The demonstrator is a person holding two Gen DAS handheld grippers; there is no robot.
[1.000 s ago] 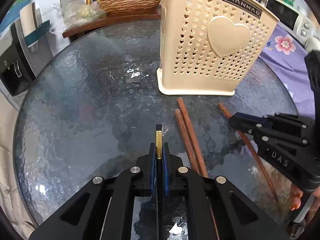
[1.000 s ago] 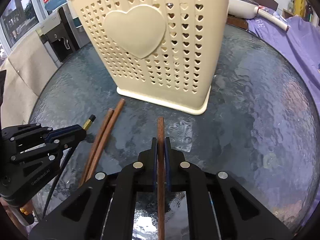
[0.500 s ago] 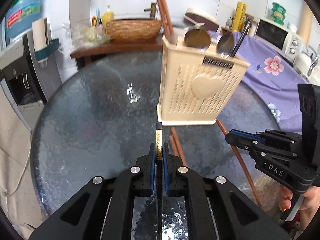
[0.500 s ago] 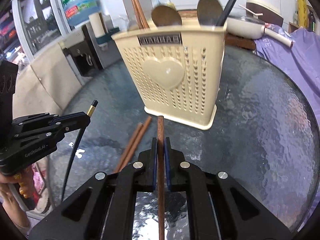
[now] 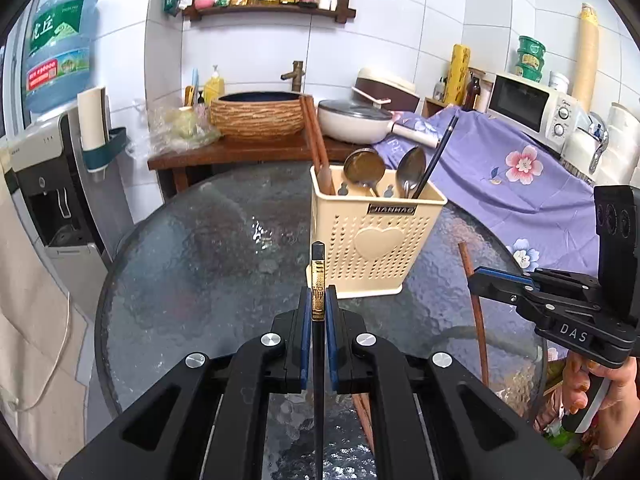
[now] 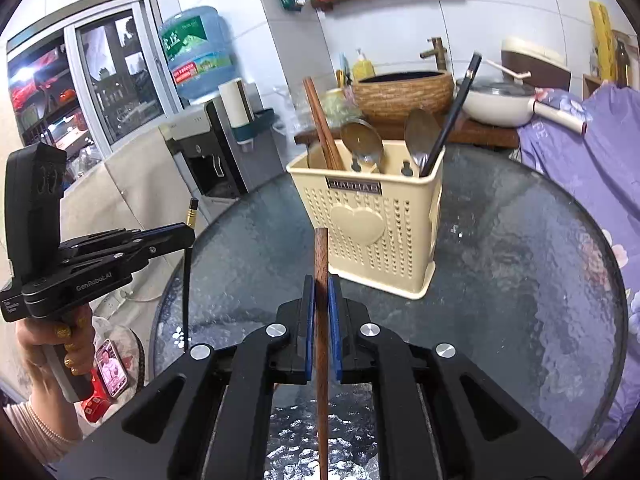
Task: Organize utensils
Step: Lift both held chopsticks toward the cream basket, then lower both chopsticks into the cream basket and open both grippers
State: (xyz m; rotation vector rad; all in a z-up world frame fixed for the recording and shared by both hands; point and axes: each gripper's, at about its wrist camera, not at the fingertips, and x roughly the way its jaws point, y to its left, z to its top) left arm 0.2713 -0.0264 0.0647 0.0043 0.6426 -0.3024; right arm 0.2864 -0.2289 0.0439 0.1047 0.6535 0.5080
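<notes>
A cream perforated utensil holder (image 5: 376, 248) (image 6: 372, 232) stands on the round glass table (image 5: 200, 264). It holds two brown chopsticks (image 5: 318, 148), two spoons (image 5: 412, 168) and a black chopstick (image 5: 434, 160). My left gripper (image 5: 318, 300) (image 6: 188, 234) is shut on a black chopstick with a gold end (image 5: 318, 280) (image 6: 186, 280), lifted above the table in front of the holder. My right gripper (image 6: 321, 292) (image 5: 476, 284) is shut on a brown wooden chopstick (image 6: 321, 272) (image 5: 474, 288), also raised. Two more brown chopsticks (image 5: 364, 408) lie on the glass below.
Behind the table a wooden counter carries a woven basin (image 5: 256, 114) and a white pan (image 5: 352, 122). A water dispenser (image 5: 60, 184) stands at the left. A purple flowered cloth (image 5: 520, 176) and a microwave (image 5: 532, 106) are at the right. A person's hand (image 6: 68, 344) holds each gripper.
Both grippers have risen and tipped upward, each carrying its chopstick off the table. The holder now looks smaller and farther, with its open top and contents in view.
</notes>
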